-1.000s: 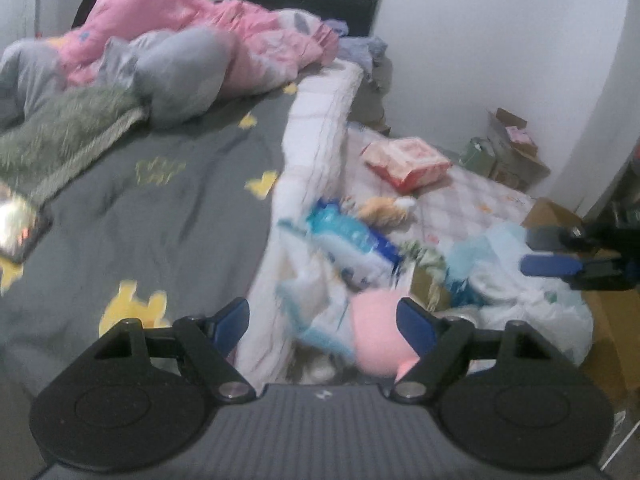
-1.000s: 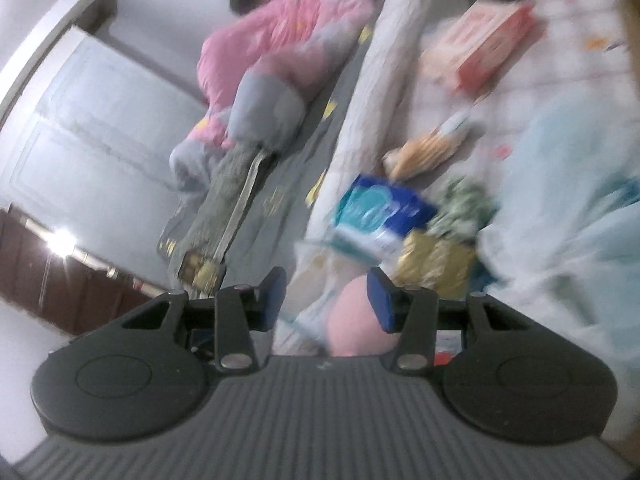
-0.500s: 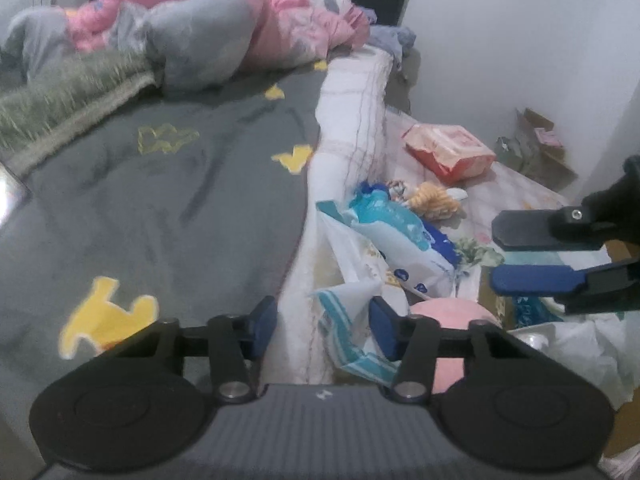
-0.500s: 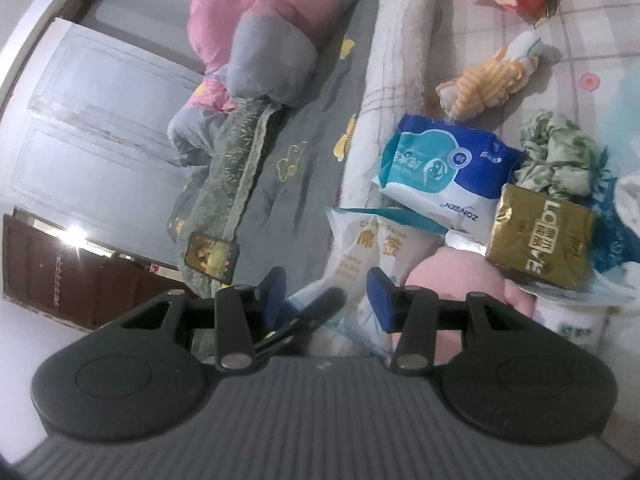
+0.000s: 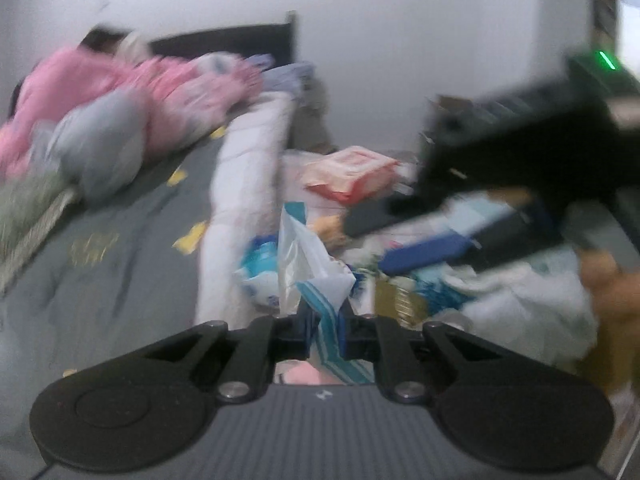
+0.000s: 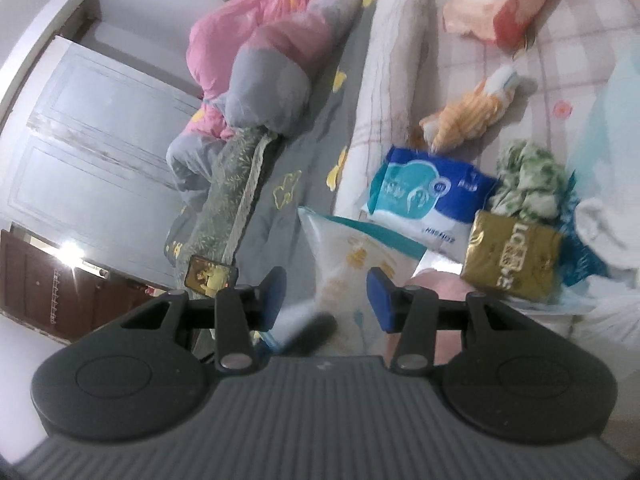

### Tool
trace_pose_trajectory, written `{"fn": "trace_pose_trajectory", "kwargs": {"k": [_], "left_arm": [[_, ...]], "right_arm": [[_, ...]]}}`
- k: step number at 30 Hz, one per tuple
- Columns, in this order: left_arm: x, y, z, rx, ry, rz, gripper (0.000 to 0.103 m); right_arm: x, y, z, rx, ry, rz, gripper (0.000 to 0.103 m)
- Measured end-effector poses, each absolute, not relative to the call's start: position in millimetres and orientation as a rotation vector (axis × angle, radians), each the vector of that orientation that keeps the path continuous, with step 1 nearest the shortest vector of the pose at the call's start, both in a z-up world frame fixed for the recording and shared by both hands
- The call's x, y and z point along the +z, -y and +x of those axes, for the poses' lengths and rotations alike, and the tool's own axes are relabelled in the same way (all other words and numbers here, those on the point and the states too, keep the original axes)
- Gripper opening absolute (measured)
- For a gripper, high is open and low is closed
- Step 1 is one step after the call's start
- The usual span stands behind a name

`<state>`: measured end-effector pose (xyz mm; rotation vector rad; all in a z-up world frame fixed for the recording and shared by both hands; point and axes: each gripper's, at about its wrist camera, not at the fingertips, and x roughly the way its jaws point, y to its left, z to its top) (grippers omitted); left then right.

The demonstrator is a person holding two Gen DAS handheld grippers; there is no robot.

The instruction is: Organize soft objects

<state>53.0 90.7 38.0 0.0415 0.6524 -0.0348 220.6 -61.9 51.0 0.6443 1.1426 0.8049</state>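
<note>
My left gripper (image 5: 324, 330) is closing its jaws, and the pads press on the teal-striped end of a white plastic pack (image 5: 308, 264) that stands up in front of it. In the right wrist view the same pack (image 6: 352, 256) lies between the fingers of my right gripper (image 6: 328, 300), which is open and not touching it. The right gripper's blue fingers (image 5: 424, 256) show blurred in the left wrist view. Below the pack lies a pink round soft thing (image 6: 436, 292). Beside them are a blue-and-white pack (image 6: 428, 196), a gold pack (image 6: 512, 260) and an orange striped plush (image 6: 468, 120).
A green-and-white cloth (image 6: 528, 180) and a red tissue pack (image 6: 504, 4) lie on the checked sheet (image 6: 560, 60). A rolled white quilt (image 6: 384, 60) divides it from the grey bedcover (image 6: 304, 152). A person under a pink quilt (image 6: 280, 12) lies at the bed's far side. A phone (image 6: 208, 276) rests on the cover.
The left jaws went from wide open to shut on the white pack, which now stands up. The right gripper moved in closer to the pile.
</note>
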Motion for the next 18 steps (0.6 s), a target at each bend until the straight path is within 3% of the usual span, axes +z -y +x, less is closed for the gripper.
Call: {"fn": "trace_pose_trajectory", "kwargs": {"k": [8,14,18], "left_arm": [[27,-27,45,-0.126,-0.617,0.258,0.014],[20,-16,45,-0.260,-0.649,0.199,0.032],[22,-27,39,-0.347,-0.669,0.108,0.038]], "right_arm": [[42,87,210,0.737,-1.163,0.545,0.047],[19,109,213,0.683,-1.201,0.566,0.044],[6,120,216,0.660,-1.226,0.593,0.039]]}}
